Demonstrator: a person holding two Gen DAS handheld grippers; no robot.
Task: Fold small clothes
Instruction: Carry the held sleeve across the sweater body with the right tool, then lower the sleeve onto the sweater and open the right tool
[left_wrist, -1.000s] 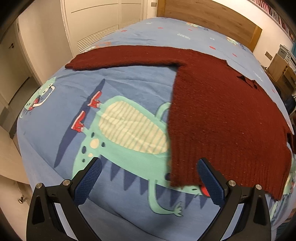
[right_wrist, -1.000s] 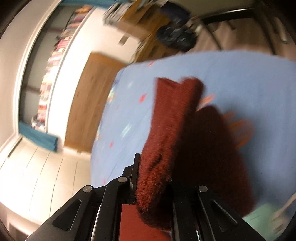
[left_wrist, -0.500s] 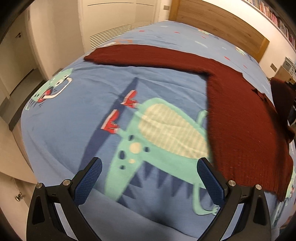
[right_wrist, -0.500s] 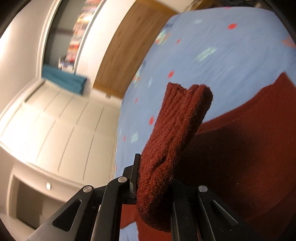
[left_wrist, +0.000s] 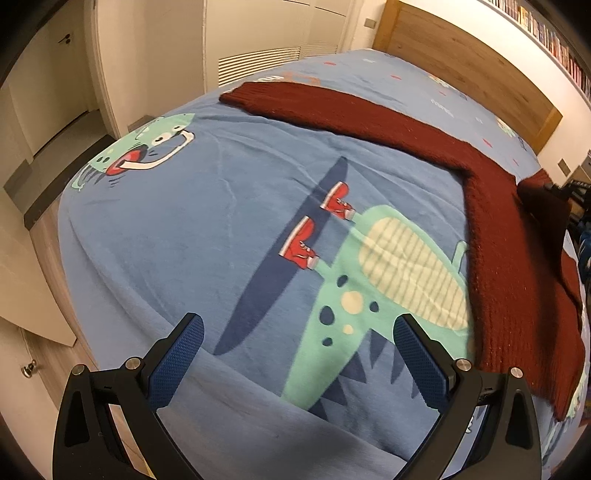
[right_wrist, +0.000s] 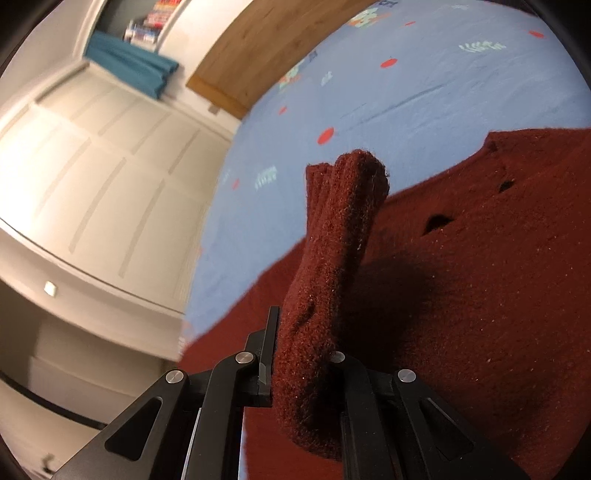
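Observation:
A dark red knitted sweater (left_wrist: 509, 266) lies flat on the blue bed cover, one sleeve (left_wrist: 332, 99) stretched out to the far left. My left gripper (left_wrist: 295, 354) hangs open over the printed cover near the bed's front edge, left of the sweater's hem, with nothing between its blue pads. In the right wrist view my right gripper (right_wrist: 295, 354) is shut on the cuff of the other sleeve (right_wrist: 332, 251), which sticks up bunched between the jaws above the sweater's body (right_wrist: 480, 295). That sleeve (left_wrist: 546, 199) and the right gripper also show at the right edge of the left wrist view.
The bed cover (left_wrist: 221, 229) bears a green cartoon monster print. A wooden headboard (left_wrist: 465, 70) stands at the far end, white wardrobe doors (right_wrist: 92, 166) along the side. The bed's left edge drops to a wooden frame and floor (left_wrist: 40, 236).
My left gripper slid left along the bed's front edge, away from the sweater's hem. My right gripper carried the sleeve cuff over the sweater's body and rolled, still shut on it.

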